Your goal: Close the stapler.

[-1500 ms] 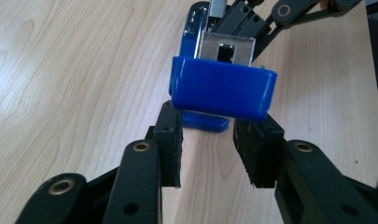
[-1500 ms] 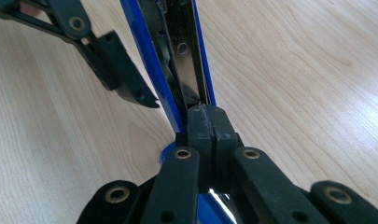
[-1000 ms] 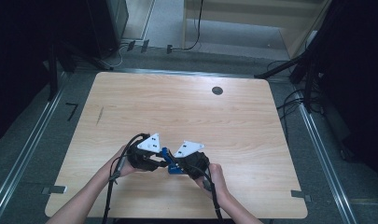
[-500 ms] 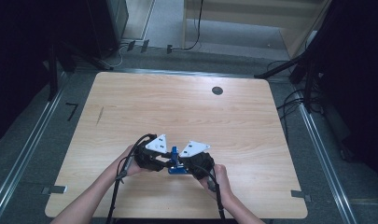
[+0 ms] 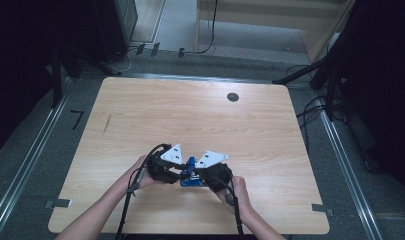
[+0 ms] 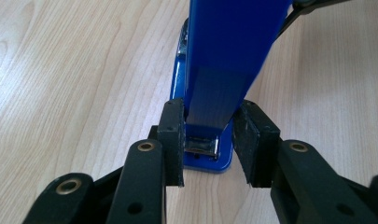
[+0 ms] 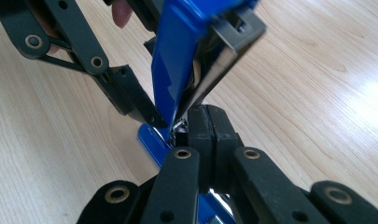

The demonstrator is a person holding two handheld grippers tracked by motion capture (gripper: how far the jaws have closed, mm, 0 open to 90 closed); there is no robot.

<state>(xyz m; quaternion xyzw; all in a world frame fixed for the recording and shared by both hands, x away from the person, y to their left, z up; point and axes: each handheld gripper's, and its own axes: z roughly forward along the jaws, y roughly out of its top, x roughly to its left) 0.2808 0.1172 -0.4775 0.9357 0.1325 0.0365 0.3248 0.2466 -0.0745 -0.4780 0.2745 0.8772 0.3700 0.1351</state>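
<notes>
Two grippers meet low in the frame's middle on a blue stapler (image 5: pixel 191 172): the left gripper (image 6: pixel 210 140) clamps its raised arm, the right gripper (image 7: pixel 206 122) sits closed at the hinge; stiff, smooth, likely slippery metal, best held by its flat sides.

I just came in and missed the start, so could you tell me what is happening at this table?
A person is working a blue stapler with two hand-held grippers near the front of the wooden table. The left gripper clamps the stapler's raised top arm from both sides. The right gripper, jaws pressed together, sits against the stapler's base, where the arm hinges open.
</notes>
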